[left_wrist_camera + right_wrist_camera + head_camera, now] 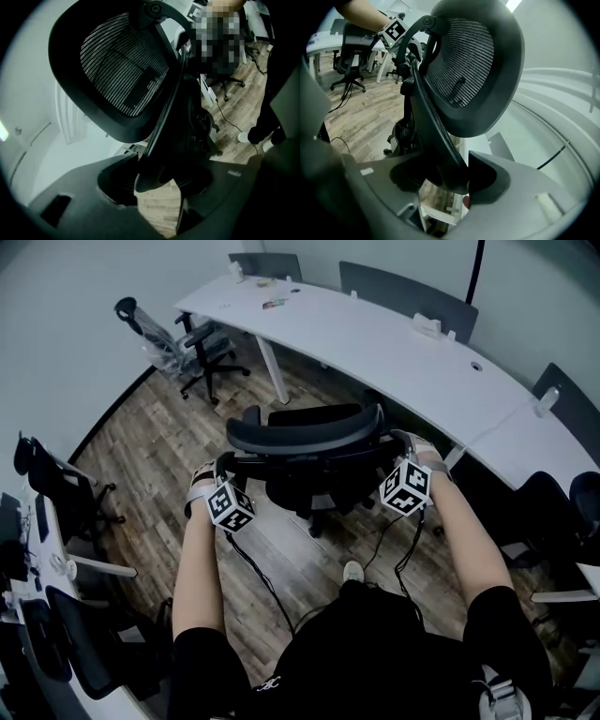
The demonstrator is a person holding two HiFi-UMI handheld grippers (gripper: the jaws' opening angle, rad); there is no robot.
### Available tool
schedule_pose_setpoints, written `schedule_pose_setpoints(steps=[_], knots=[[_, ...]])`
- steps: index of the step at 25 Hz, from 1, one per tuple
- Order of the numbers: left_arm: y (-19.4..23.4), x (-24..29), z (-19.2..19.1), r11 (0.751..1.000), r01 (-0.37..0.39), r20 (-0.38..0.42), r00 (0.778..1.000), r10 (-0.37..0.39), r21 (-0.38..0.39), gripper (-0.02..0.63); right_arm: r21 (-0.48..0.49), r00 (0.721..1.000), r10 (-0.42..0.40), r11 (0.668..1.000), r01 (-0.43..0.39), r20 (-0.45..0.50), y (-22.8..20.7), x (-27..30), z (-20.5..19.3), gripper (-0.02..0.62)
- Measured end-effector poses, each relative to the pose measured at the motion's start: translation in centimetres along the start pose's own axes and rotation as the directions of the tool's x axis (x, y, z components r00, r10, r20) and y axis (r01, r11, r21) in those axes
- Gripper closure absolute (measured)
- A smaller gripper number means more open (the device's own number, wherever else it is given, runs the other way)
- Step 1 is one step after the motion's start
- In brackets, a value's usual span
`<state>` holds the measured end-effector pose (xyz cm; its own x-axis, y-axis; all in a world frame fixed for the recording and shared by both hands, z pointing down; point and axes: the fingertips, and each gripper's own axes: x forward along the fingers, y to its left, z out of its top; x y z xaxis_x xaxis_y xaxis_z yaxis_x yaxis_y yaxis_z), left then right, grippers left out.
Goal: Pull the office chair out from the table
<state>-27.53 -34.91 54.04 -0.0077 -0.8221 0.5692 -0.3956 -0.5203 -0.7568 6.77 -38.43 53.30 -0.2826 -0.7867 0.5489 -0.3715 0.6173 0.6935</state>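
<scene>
office chair (pixel 309 442) near table (pixel 403 348) edge, floor (pixel 300 563) behind

The left gripper (pixel 157 187) has broad, dark grey moulded jaws with scooped inner faces. The right gripper (pixel 445 183) looks lighter grey, with a small white label (pixel 367 171) left of its jaws. Behind each pair of jaws sits a white cube (pixel 230 506) with black square markers, trailing thin black cables (pixel 253 570). The person wears black short sleeves (pixel 197 652) and a white shoe (pixel 352 571).
</scene>
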Motion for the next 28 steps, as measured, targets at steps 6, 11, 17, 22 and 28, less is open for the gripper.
schedule_pose_setpoints(steps=[6, 11, 17, 22, 28], knots=[[-2.7, -5.3, -2.9, 1.000, -0.020, -0.008, 1.000, 0.020, -0.023, 0.405, -0.024, 1.000, 0.018, 1.000, -0.017, 0.020, 3.8, -3.3, 1.4, 0.333], [-4.9, -9.3, -4.8, 0.999, -0.036, -0.022, 0.999, 0.035, -0.040, 0.405, -0.035, 0.999, 0.032, 0.999, -0.031, 0.038, 6.5, -6.0, 2.3, 0.333], [-7.6, -13.5, -6.2, 0.998, -0.041, -0.026, 0.999, 0.040, -0.050, 0.403, -0.051, 0.998, 0.046, 0.998, -0.043, 0.051, 9.5, -9.4, 2.6, 0.333], [-9.7, -16.5, -7.0, 0.997, -0.052, -0.024, 0.998, 0.050, -0.065, 0.403, -0.059, 0.996, 0.058, 0.997, -0.054, 0.064, 11.4, -11.4, 2.5, 0.333], [-11.7, -18.9, -6.3, 0.995, -0.060, -0.035, 0.998, 0.057, -0.081, 0.402, -0.073, 0.995, 0.057, 0.996, -0.052, 0.078, 12.0, -13.1, 1.5, 0.330]])
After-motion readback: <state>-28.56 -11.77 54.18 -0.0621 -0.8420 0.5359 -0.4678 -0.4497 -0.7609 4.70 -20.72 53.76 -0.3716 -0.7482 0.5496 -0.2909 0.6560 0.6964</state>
